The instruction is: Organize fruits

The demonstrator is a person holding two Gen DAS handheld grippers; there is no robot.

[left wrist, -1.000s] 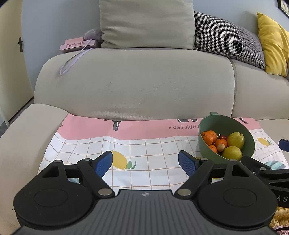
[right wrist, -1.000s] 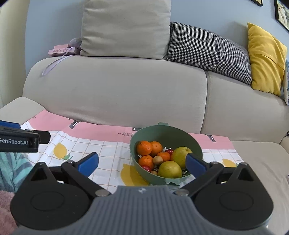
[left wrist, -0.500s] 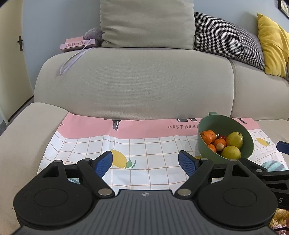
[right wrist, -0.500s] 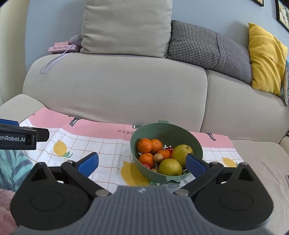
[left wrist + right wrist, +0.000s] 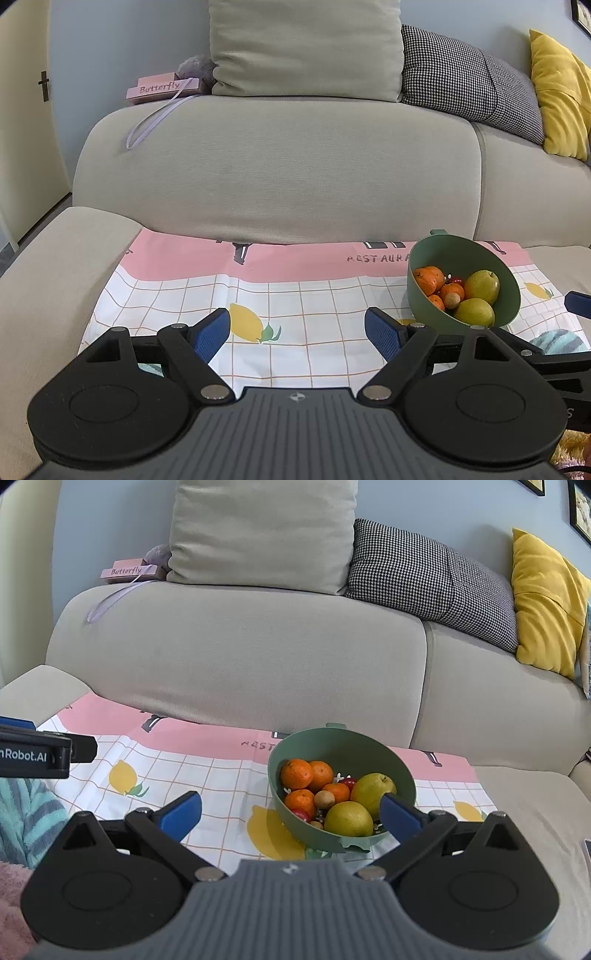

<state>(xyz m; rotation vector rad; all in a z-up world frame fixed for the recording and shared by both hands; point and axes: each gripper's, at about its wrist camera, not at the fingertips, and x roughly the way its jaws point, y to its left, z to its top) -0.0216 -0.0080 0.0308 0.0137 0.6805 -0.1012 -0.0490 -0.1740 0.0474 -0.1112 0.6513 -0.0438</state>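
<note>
A green bowl [image 5: 402,771] stands on a lemon-print cloth [image 5: 207,771] on the sofa seat. It holds several oranges [image 5: 296,773], two yellow-green pears [image 5: 348,819], a small brown fruit and small red fruits. My right gripper [image 5: 291,814] is open and empty, just in front of the bowl. My left gripper [image 5: 297,334] is open and empty over the cloth [image 5: 295,295], with the bowl [image 5: 424,310] to its right.
The beige sofa backrest [image 5: 277,166] rises behind the cloth, with a beige, a houndstooth [image 5: 424,576] and a yellow cushion [image 5: 546,602]. A pink "Butterfly" box [image 5: 162,86] lies on the backrest. A teal striped towel [image 5: 26,819] lies at the left.
Both grippers have drifted slightly, so the bowl sits a little lower and nearer in the right wrist view. Both stay open and empty.
</note>
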